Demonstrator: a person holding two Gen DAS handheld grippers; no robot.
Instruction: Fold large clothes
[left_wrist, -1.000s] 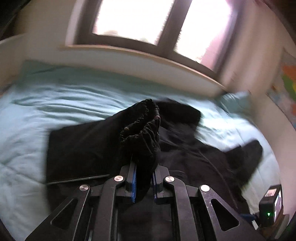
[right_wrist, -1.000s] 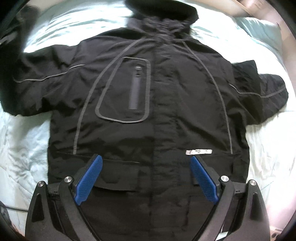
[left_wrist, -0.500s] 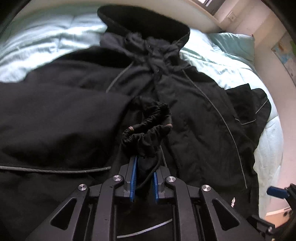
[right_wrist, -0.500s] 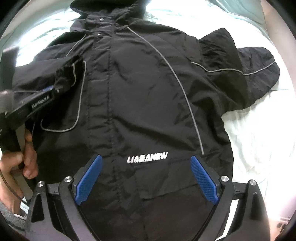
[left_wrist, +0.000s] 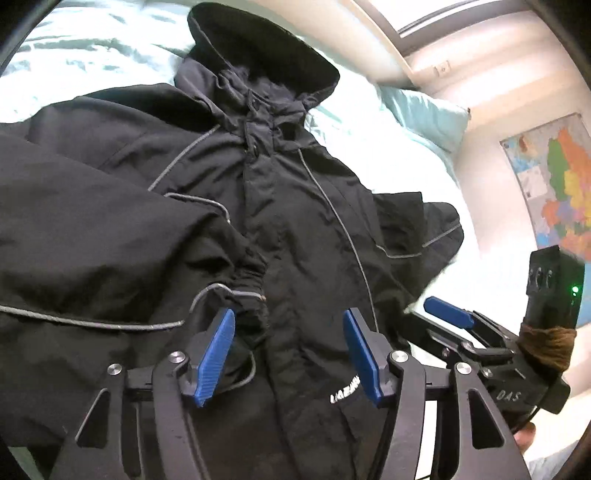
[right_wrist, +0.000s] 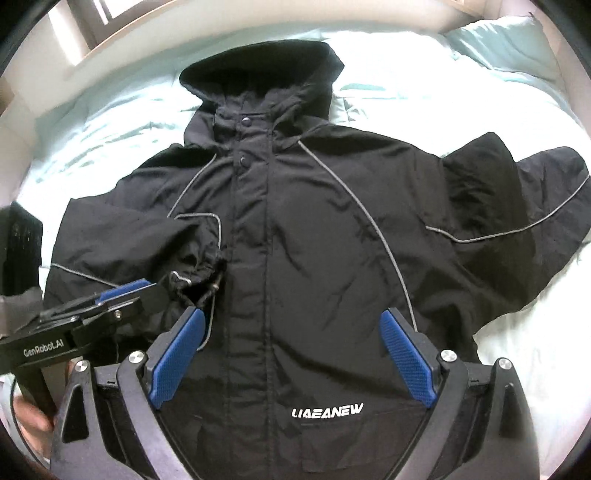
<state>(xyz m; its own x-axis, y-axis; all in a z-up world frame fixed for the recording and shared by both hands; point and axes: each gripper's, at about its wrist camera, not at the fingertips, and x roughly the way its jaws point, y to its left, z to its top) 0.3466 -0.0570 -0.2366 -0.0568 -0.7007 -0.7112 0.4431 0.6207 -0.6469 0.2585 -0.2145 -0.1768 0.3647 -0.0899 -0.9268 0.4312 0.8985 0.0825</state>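
A black hooded jacket (right_wrist: 325, 236) lies front-up on the bed, hood away from me. Its left sleeve is folded across the chest, with the gathered cuff (left_wrist: 247, 295) resting beside the front placket. My left gripper (left_wrist: 290, 354) hovers just behind that cuff. Its jaws are opening and the pads press on nothing. The cuff lies just ahead of the left pad. The other sleeve (right_wrist: 517, 221) is spread out to the right. My right gripper (right_wrist: 293, 358) stands open and empty over the lower front, above the white logo (right_wrist: 327, 411).
Pale blue-green bedding (right_wrist: 110, 122) surrounds the jacket, with a pillow (left_wrist: 424, 114) at the far right corner. A wall with a coloured map (left_wrist: 554, 184) borders the bed on the right. A hand (right_wrist: 29, 417) holds the left gripper's handle.
The left gripper carried the cuff down across the jacket's chest, then opened and let it go. The right gripper slid rightward along the lower front, still open.
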